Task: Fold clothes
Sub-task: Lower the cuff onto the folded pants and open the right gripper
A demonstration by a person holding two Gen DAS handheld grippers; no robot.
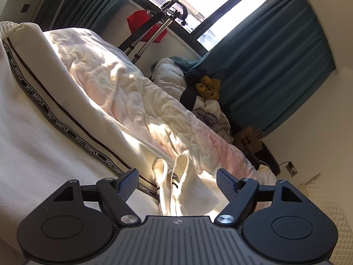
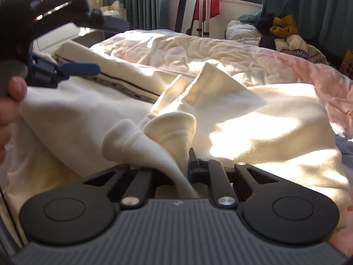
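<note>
A cream zip-up jacket (image 1: 44,145) with a grey "NOT-SIMPLE" tape stripe (image 1: 55,121) lies spread on the bed; it also shows in the right wrist view (image 2: 264,119). My left gripper (image 1: 177,183) is open, its fingers on either side of the jacket's collar and zip end (image 1: 176,190). My right gripper (image 2: 167,161) is shut on a ribbed cuff (image 2: 154,137) of the jacket. The left gripper also shows in the right wrist view (image 2: 94,46), open above the jacket's left side.
A rumpled white and pink duvet (image 1: 132,88) covers the bed behind the jacket. A pile of clothes (image 1: 198,88) sits by the teal curtain (image 1: 275,55). A metal rack with a red garment (image 1: 145,26) stands under the window.
</note>
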